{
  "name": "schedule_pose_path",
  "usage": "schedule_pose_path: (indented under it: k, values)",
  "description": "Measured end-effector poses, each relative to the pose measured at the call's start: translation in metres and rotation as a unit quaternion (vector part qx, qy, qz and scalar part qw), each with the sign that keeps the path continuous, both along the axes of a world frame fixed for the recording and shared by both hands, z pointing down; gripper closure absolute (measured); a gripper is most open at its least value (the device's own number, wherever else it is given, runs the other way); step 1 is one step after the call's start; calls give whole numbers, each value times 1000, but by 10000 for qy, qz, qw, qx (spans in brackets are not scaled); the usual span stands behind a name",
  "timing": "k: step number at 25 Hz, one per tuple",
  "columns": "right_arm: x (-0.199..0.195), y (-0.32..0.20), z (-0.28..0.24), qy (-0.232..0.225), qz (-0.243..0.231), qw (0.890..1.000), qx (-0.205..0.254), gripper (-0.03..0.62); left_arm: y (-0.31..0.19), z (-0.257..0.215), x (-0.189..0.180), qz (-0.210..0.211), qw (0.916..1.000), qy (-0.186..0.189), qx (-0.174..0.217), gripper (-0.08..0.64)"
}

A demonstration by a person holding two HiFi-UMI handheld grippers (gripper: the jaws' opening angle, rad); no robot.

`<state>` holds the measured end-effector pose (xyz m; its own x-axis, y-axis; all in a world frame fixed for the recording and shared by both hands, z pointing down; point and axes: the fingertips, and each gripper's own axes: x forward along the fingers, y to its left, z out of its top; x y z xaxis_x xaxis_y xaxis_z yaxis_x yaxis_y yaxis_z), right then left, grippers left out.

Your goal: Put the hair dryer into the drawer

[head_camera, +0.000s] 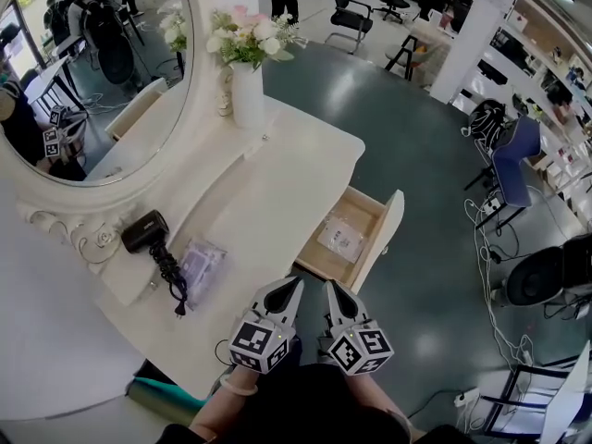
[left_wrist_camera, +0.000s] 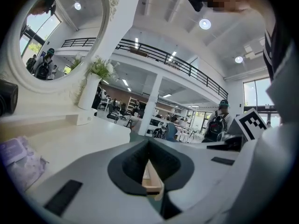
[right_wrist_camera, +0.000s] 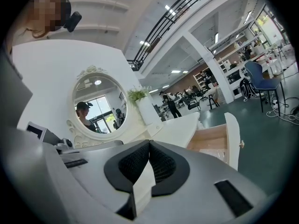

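Observation:
A black hair dryer [head_camera: 145, 230] lies on the white dressing table [head_camera: 277, 169] at the left, under the round mirror, its coiled cord [head_camera: 171, 276] trailing toward me; its edge shows at the left rim [left_wrist_camera: 6, 97] of the left gripper view. The wooden drawer [head_camera: 350, 239] [right_wrist_camera: 219, 141] stands pulled out at the table's right side, a clear packet [head_camera: 341, 239] inside. My left gripper [head_camera: 294, 288] [left_wrist_camera: 148, 141] and right gripper [head_camera: 329, 289] [right_wrist_camera: 149, 143] hang side by side at the table's near edge, both shut with nothing in them, right of the dryer.
A white vase of flowers [head_camera: 247, 63] stands at the table's far end. A clear plastic bag [head_camera: 202, 265] lies beside the cord. Office chairs [head_camera: 513, 169] and cables stand on the grey floor to the right. A round white mirror frame [head_camera: 176, 146] rises at the left.

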<state>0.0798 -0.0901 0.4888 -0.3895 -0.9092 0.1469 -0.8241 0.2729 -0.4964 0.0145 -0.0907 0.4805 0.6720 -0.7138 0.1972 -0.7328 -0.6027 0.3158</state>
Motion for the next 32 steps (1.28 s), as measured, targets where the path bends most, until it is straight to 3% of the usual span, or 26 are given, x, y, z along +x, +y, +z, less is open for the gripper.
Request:
schedule_pose_path:
  k: [5,12,18,22,28,32]
  values:
    - [0,-21,3,-103,-23,9999,23,566,-19,4,3,-12,10000,-26,43,557]
    - [-14,-31,9,-76,-323,9994,-25,566,-23,9,-12,-361,9992,-152,-39,555]
    - [-20,-44,4,-50,-707,9975,-5,566,-30,6,-19,-670,9977,125,-34,557]
    - [-19,-55,-1,-76,-1000,9949,-46,566,-35,0,-20,-967,9953,97,-10,557]
    - [-40,-71,-7,-364,-1655,9854,-194,566,-33,7,-41,-1654,9860,-72,-221,557]
    - [-66,-76,-10,-424,-2260,9729,-234,566,-24,8,-65,-2273,9732,-150,-301,555]
